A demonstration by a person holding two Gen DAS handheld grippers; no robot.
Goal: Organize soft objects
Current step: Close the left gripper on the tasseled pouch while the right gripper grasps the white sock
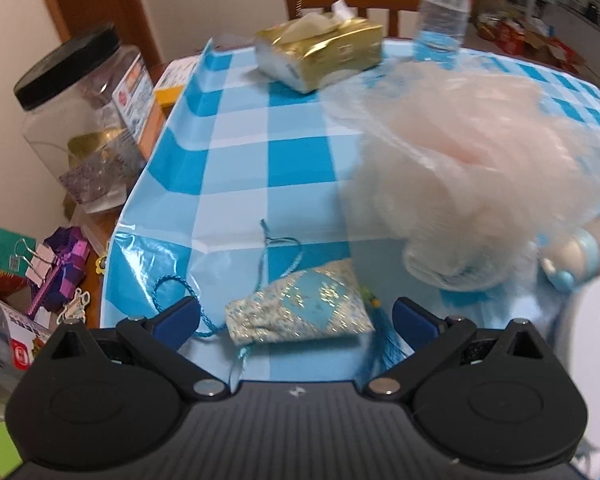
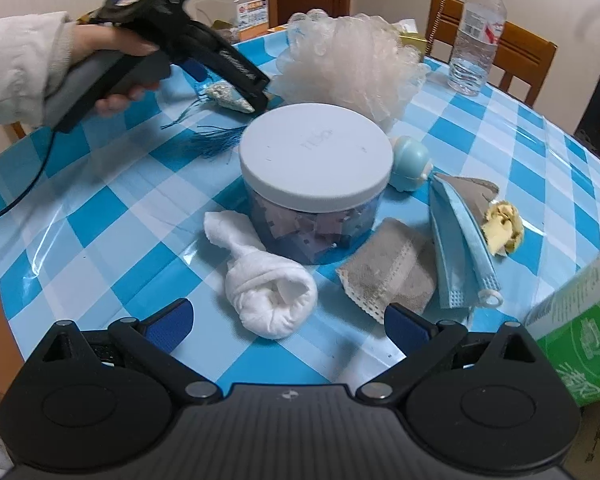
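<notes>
Your left gripper (image 1: 296, 316) is spread wide and holds nothing; it sits low over a small blue brocade pouch (image 1: 300, 309) that lies on the desk (image 1: 240, 152) between its fingertips, its cord and tassel trailing beside it. Just beyond and to the right of the pouch rests a pale pink mesh bath puff (image 1: 460, 160).

Your right gripper (image 2: 286, 320) is also wide apart and empty, with a rolled white sock (image 2: 270, 294) on the checked cloth between its fingers. Behind the sock stands a round jar with a pale lid (image 2: 316, 160). To the jar's right lie a grey lace-edged cloth (image 2: 388, 272), a folded blue face mask (image 2: 460, 248) and a crumpled yellow scrap (image 2: 502, 228).
</notes>
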